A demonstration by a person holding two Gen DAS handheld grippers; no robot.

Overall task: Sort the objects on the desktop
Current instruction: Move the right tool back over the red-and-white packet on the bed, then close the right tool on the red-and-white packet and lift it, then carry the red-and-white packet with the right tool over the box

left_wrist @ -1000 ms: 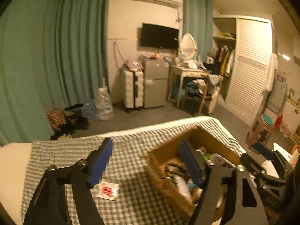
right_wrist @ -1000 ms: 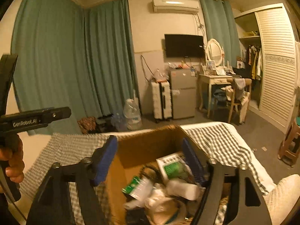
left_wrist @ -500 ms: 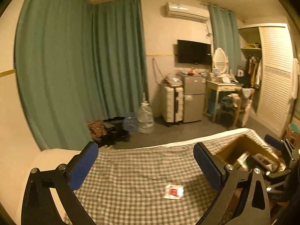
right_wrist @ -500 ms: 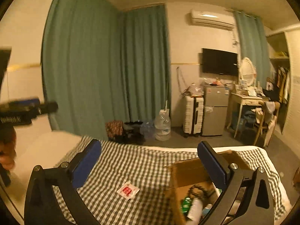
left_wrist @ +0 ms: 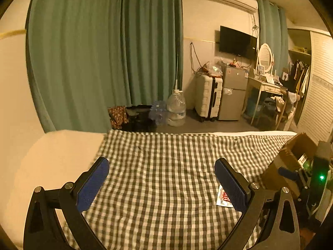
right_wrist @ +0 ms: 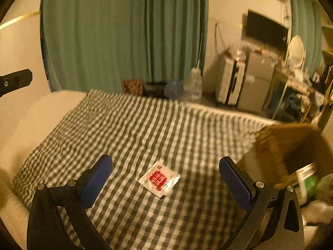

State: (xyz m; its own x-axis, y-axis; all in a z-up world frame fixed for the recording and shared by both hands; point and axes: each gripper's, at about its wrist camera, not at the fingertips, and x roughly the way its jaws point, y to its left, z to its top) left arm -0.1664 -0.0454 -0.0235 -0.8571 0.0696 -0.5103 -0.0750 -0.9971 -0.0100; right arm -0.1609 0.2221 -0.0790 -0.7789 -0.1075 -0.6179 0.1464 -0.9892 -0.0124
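Observation:
A small white packet with red print (right_wrist: 159,179) lies flat on the checked cloth (right_wrist: 135,129). My right gripper (right_wrist: 165,164) stands wide open above the cloth, and the packet lies between and just below its blue pads, untouched. In the left wrist view my left gripper (left_wrist: 161,164) is also wide open over bare cloth, with nothing between its fingers. The same packet (left_wrist: 223,198) peeks out behind its right finger (left_wrist: 231,185). A cardboard box (right_wrist: 291,152) holding several items stands on the cloth at the right.
The cardboard box (left_wrist: 291,160) sits at the right edge in the left wrist view, with my right gripper's body beside it. A white mattress edge (left_wrist: 52,160) borders the cloth on the left. Green curtains, a suitcase, a small fridge and water bottles stand beyond the bed.
Both grippers swung left from above the box to over the cloth and dipped lower. Their jaws spread wider between the earliest frame and half a second ago. The packet now lies between the right gripper's fingers.

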